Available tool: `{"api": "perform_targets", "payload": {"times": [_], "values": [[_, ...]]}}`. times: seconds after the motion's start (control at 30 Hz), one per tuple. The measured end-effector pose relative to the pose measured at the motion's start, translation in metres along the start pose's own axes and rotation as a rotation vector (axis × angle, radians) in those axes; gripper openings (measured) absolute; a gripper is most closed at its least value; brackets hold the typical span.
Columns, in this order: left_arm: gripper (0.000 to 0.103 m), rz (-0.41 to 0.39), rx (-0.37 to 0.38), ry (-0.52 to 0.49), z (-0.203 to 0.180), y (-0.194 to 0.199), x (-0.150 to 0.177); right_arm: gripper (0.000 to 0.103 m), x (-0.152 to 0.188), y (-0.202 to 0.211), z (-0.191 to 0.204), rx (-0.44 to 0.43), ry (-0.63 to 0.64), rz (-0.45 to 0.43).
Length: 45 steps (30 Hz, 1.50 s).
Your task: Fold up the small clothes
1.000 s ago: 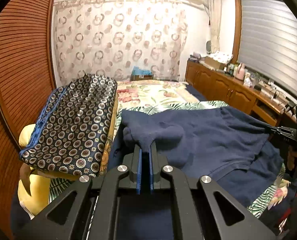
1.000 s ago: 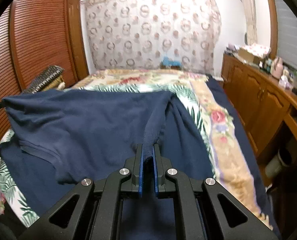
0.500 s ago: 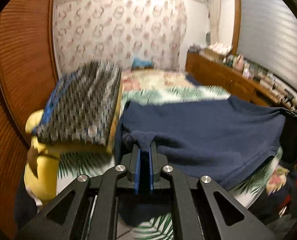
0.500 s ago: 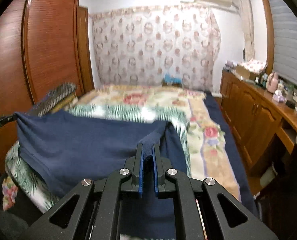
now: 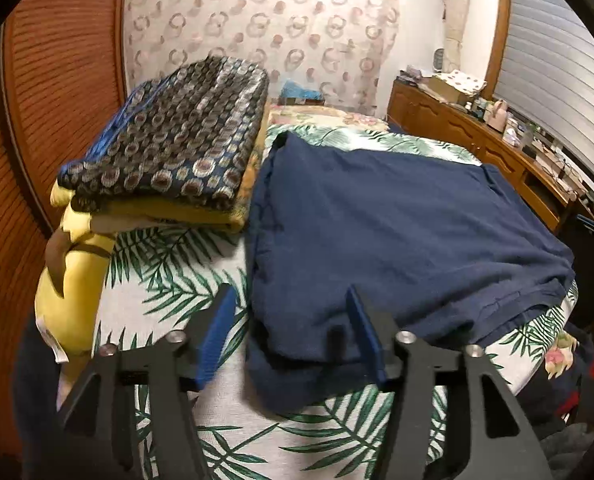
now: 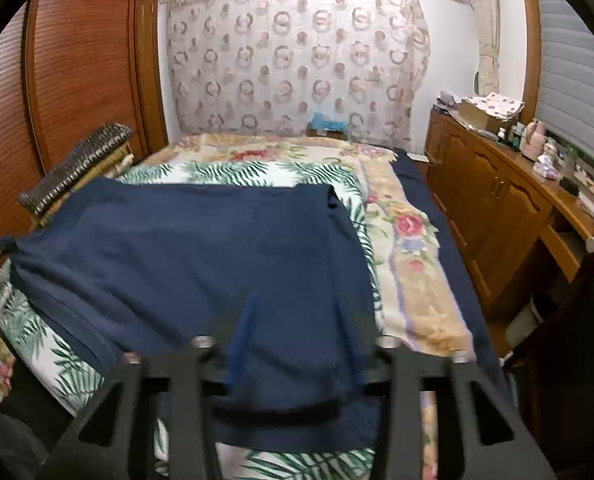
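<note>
One bed, covered by a palm-leaf print sheet with a floral border strip down its right side. One long wooden sideboard along the right wall, its top cluttered with small items too small to count, including one cardboard box with a spotted cloth draped over it; box contents not visible. One circle-pattern curtain on the far wall, one louvred wooden door at left. One navy garment lies flat across the near part of the bed, folded over itself in layers, near hem hanging just over the bed edge. One stack of folded textiles just left of the garment at the bed's left edge: a dark circle-print piece on top, yellow layers under it, at least three layers, exact count unclear. One yellow item hangs down below the stack. One small blue object at the far end of the bed, blurred. Two grippers: left gripper has fingers spread wide, holding nothing, straddling the near left corner of the garment. Right gripper is likewise spread wide and empty, over the near right corner, motion-blurred.
</note>
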State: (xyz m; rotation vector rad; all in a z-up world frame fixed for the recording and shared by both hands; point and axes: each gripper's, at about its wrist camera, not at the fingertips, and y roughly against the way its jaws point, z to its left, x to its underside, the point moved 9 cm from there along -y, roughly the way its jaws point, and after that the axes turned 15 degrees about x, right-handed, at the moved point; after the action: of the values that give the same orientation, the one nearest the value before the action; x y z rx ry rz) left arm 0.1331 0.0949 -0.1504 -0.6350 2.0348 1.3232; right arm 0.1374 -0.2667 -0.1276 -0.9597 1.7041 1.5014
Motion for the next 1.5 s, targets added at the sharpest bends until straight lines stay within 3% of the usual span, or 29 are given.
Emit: {"api": "perform_targets", "payload": {"times": [0.23,0.5,0.83,1.17,1.2,1.3,1.33,1.4,1.5], "values": [[0.061,0.046,-0.017,0.077,0.018,-0.019,0.018,0.057,0.016,-0.019,0.041,-0.073,0.038,0.045],[0.061,0.061,-0.024,0.074,0.017,-0.021,0.026,0.057,0.023,-0.042,0.086,-0.147,0.107,0.068],[0.065,0.062,-0.037,0.044,0.015,-0.023,0.027,0.057,0.027,-0.061,0.094,-0.154,0.166,0.092],[0.066,0.064,-0.05,0.028,0.011,-0.023,0.027,0.073,0.028,-0.067,0.094,-0.133,0.154,0.026],[0.065,0.067,-0.048,0.03,0.01,-0.023,0.027,0.073,0.029,-0.066,0.096,-0.131,0.152,0.022],[0.034,0.073,-0.008,0.045,0.004,-0.024,0.026,0.075,0.032,-0.063,0.1,-0.127,0.153,0.021],[0.019,0.078,0.003,0.047,0.001,-0.025,0.026,0.075,0.033,-0.062,0.1,-0.128,0.153,0.02],[0.011,0.074,0.027,0.051,-0.003,-0.027,0.024,0.075,0.034,-0.061,0.101,-0.129,0.153,0.019],[0.01,0.038,0.104,0.056,-0.021,-0.02,0.012,0.075,0.034,-0.061,0.102,-0.13,0.154,0.019]]}}
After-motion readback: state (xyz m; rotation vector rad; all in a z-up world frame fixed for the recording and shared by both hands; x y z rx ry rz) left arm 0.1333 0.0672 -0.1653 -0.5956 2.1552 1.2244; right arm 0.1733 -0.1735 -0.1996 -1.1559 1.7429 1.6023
